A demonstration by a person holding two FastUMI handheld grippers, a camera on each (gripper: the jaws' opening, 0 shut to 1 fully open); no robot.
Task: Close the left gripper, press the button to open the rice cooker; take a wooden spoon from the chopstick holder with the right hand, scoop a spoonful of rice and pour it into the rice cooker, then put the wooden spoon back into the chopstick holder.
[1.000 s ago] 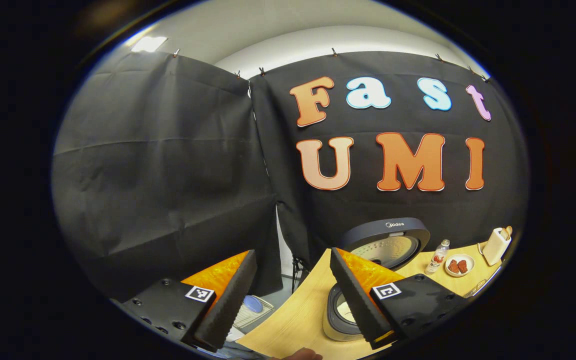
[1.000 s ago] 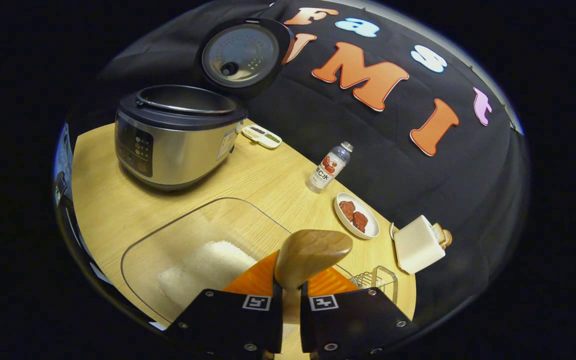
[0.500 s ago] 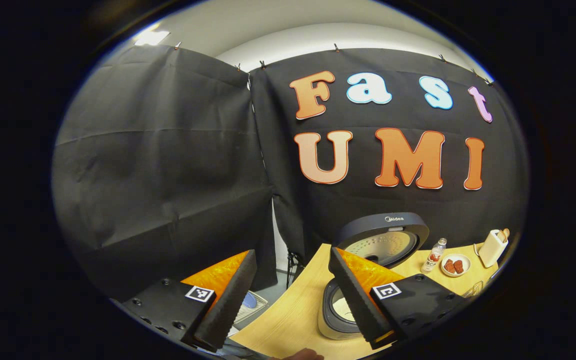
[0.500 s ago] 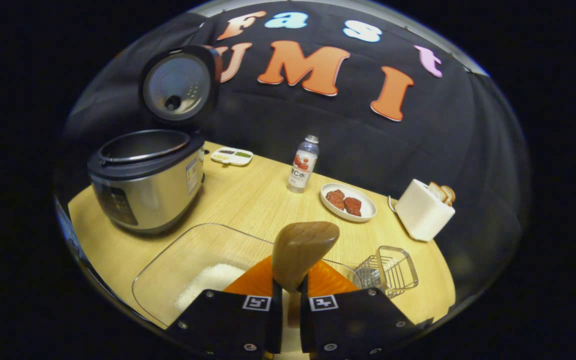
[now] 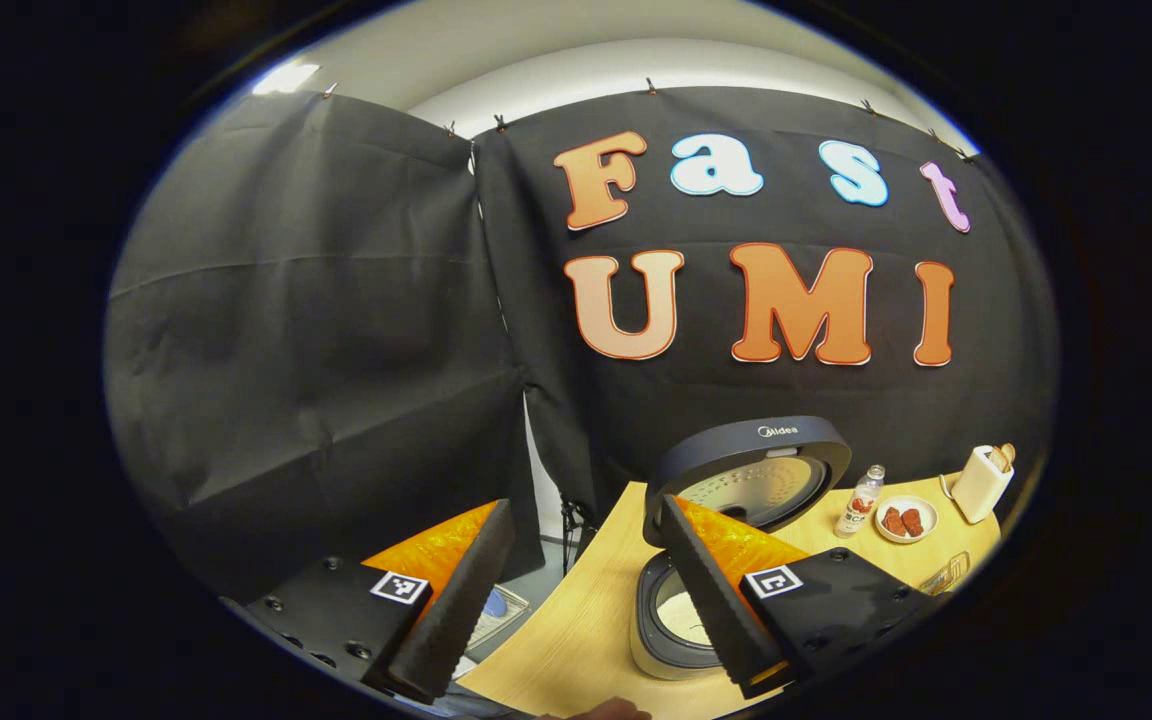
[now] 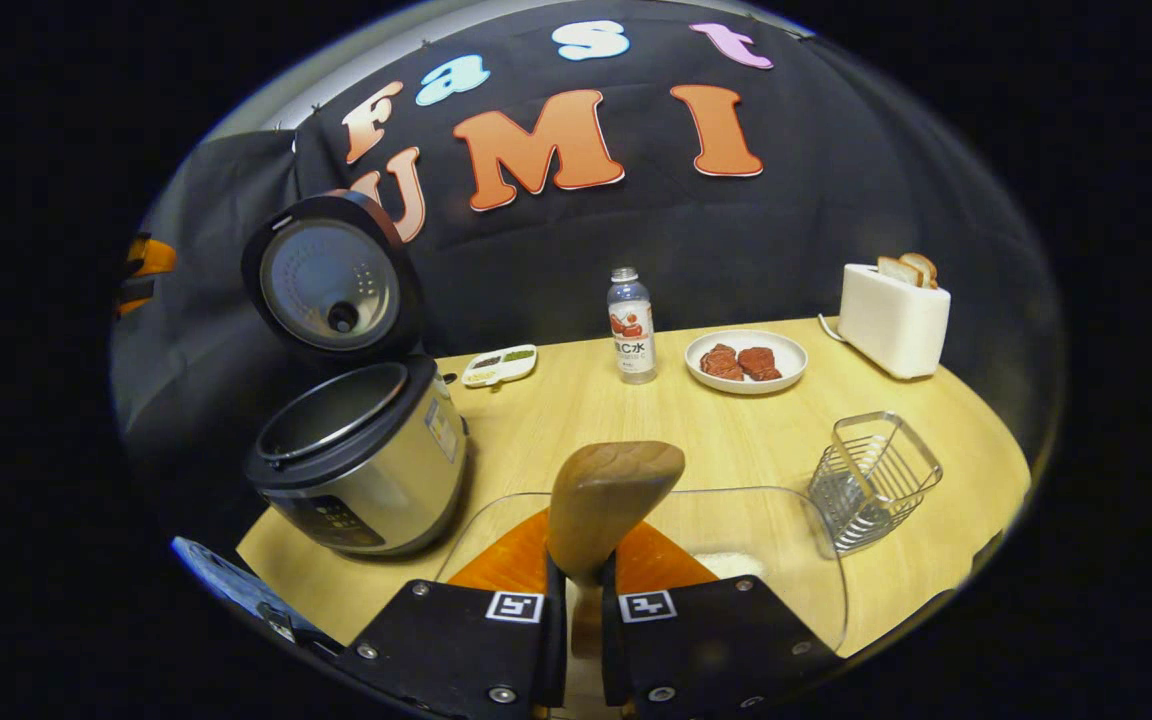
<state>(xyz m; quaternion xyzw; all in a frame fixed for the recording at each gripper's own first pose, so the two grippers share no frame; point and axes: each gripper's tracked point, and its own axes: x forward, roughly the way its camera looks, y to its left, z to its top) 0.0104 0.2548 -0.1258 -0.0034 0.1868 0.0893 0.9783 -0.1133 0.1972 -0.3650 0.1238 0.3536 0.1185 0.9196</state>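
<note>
My right gripper [image 6: 581, 590] is shut on the handle of the wooden spoon [image 6: 616, 495], whose bowl stands up over the clear rice container [image 6: 786, 530]. I cannot tell whether the spoon holds rice. The rice cooker [image 6: 361, 475] sits to the left with its lid [image 6: 331, 285] up. At the right stands the wire chopstick holder [image 6: 871, 480], with nothing in it. In the left gripper view my left gripper [image 5: 586, 510] hangs open, off the table's left end, and the open rice cooker [image 5: 676, 620] shows behind its right finger [image 5: 716, 600].
Along the back of the wooden table [image 6: 576, 410] stand a small condiment dish [image 6: 499, 365], a water bottle [image 6: 632, 325], a plate of red food [image 6: 746, 360] and a white toaster [image 6: 891, 315] with bread. Black cloth closes off the back.
The right gripper has swung with the spoon: the cooker has slid left in its view and the holder now sits at the right. The left gripper has shifted only slightly and stays open.
</note>
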